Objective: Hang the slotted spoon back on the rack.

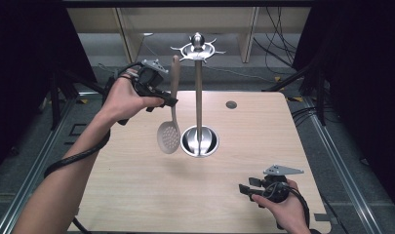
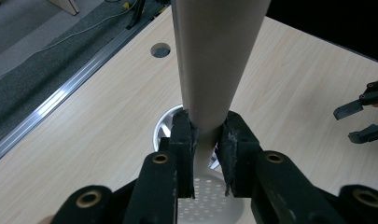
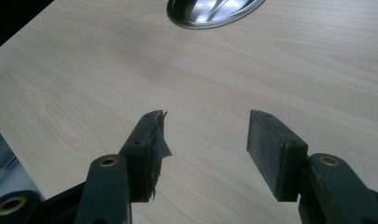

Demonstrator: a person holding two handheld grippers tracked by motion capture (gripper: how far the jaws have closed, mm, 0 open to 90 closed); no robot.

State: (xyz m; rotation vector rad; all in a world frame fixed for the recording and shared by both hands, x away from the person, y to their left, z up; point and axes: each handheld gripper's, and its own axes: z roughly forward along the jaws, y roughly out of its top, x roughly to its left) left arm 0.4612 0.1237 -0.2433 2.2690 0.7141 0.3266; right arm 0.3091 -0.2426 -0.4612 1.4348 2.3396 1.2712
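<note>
A beige slotted spoon (image 1: 171, 114) hangs upright above the table, its perforated bowl (image 1: 168, 137) lowest, with my left gripper (image 1: 169, 101) shut on its handle. In the left gripper view the thick handle (image 2: 214, 60) rises between the closed jaws and the perforated bowl (image 2: 210, 200) shows below. Just right of the spoon stands a metal utensil stand (image 1: 199, 92) with a round base (image 1: 200, 142) and a hook ring (image 1: 198, 48) on top. My right gripper (image 1: 245, 191) rests open near the table's front right, nothing between its fingers (image 3: 144, 149).
The wooden table (image 1: 136, 185) has a round cable hole (image 1: 231, 104) at the back right. The stand's base (image 3: 210, 11) lies ahead of the right gripper. Dark floor, rails and cables surround the table; shelving stands behind.
</note>
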